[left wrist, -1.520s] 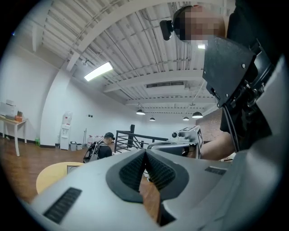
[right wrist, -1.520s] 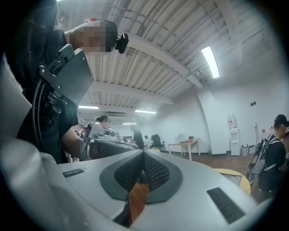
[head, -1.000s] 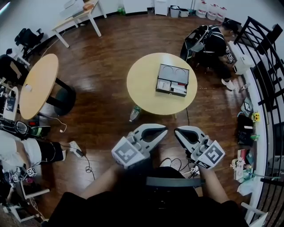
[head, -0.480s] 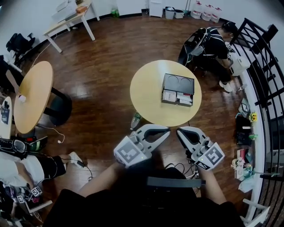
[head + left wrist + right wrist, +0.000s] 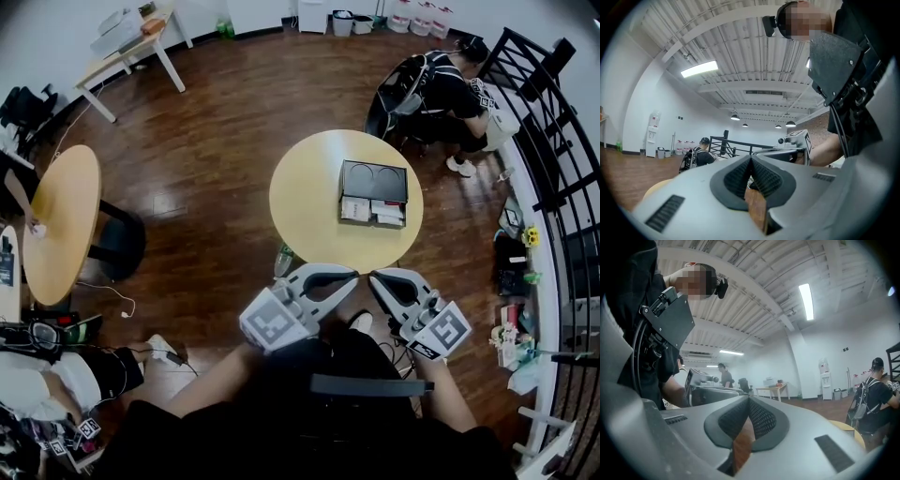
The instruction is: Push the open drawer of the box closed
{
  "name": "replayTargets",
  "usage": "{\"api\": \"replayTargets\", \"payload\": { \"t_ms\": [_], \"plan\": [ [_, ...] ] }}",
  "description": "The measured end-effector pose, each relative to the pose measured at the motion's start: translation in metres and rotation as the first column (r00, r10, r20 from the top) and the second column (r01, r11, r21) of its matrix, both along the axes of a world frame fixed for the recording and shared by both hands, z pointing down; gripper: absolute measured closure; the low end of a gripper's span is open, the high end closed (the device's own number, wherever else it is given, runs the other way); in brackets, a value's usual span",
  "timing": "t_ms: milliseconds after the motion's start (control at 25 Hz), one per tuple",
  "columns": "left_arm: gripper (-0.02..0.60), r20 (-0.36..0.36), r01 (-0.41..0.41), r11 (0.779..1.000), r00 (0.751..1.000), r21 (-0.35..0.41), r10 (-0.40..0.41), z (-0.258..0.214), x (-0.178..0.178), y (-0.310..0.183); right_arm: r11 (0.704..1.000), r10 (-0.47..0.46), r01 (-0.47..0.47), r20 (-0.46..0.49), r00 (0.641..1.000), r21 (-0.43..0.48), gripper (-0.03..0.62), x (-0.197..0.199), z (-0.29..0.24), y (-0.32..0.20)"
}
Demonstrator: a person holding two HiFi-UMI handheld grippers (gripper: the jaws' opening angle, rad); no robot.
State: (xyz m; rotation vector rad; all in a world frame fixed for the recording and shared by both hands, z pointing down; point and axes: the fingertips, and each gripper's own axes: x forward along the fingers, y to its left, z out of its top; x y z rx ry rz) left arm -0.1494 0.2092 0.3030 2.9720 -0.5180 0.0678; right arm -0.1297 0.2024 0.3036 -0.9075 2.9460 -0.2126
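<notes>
A dark box (image 5: pixel 373 180) lies on the round yellow table (image 5: pixel 309 202) ahead of me, its open drawer (image 5: pixel 372 213) pulled out toward me with white items inside. My left gripper (image 5: pixel 352 275) and right gripper (image 5: pixel 375 278) hover low in the head view, short of the table's near edge, their tips close together. Both are shut with nothing between the pads. In the left gripper view the left gripper (image 5: pixel 751 158) points upward toward the ceiling, and the right gripper (image 5: pixel 749 399) does the same in its own view; neither view shows the box.
A plastic bottle (image 5: pixel 284 260) stands on the wood floor by the table's near left edge. A person in black (image 5: pixel 441 84) sits beyond the table at the right. A second round table (image 5: pixel 52 225) stands at the left, a black railing (image 5: pixel 562 187) runs along the right.
The table and box have shifted a little in the head view as the camera moved. Both grippers keep much the same place and stay shut.
</notes>
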Motion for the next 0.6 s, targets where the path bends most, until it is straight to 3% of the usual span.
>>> {"api": "replayTargets", "payload": {
  "t_ms": [280, 600],
  "plan": [
    [0.545, 0.025, 0.024, 1.0, 0.999, 0.001, -0.024, 0.012, 0.026, -0.029, 1.0, -0.015, 0.015, 0.021, 1.0, 0.002, 0.586, 0.027, 0.011, -0.03],
    [0.546, 0.04, 0.082, 0.997, 0.996, -0.007, -0.082, 0.012, 0.086, -0.068, 0.997, -0.073, 0.073, 0.039, 0.997, 0.011, 0.586, 0.084, 0.013, -0.07]
  ]
}}
